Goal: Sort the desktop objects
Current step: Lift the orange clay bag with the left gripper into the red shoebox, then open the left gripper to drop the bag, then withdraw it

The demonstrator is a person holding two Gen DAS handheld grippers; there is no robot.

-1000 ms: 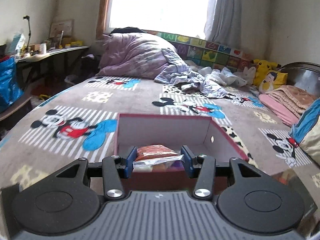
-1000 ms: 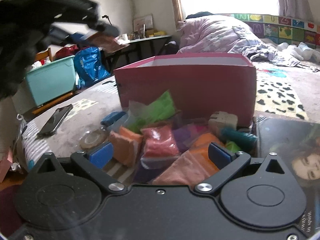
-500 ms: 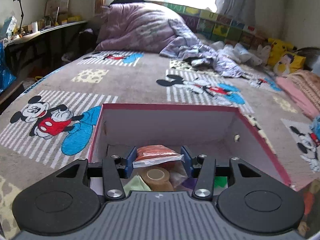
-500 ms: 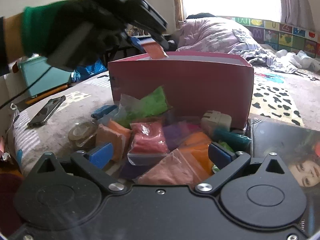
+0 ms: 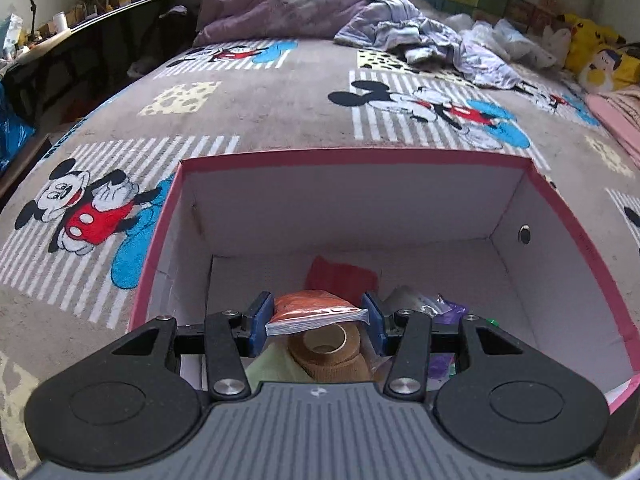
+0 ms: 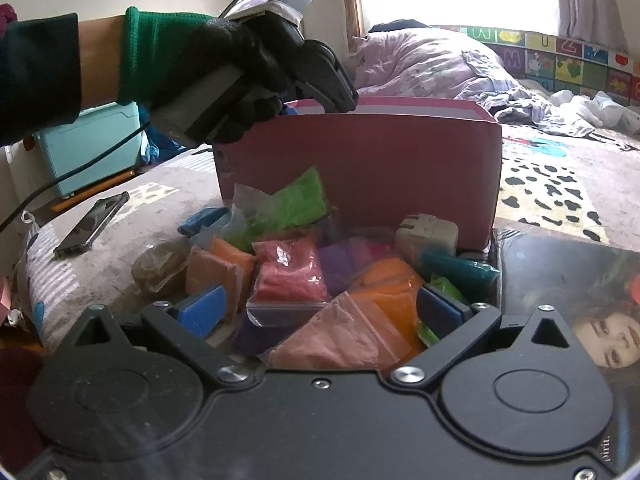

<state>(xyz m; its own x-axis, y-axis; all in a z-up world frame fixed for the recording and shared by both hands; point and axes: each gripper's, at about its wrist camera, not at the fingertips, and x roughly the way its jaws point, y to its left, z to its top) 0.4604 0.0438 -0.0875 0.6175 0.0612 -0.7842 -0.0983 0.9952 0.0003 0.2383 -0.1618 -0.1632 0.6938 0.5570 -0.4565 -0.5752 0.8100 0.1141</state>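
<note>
left wrist view: an orange powder bag (image 5: 316, 312) is pinched in the left hand-held gripper (image 5: 316, 317), hanging inside the pink box (image 5: 580, 248) above a tan tape roll (image 5: 326, 344). this looks like the drop-off step; next the jaws need to spread. the right hand-held gripper (image 6: 320, 308) hovers spread over the bag pile (image 6: 304, 264) on the bed (image 6: 560, 188) beside the box.

Left black two-finger gripper (image 5: 316, 322) has its blue-padded fingers (image 5: 258, 320) clamped; right black gripper (image 6: 320, 312), bottom centre, gapes wide.
</note>
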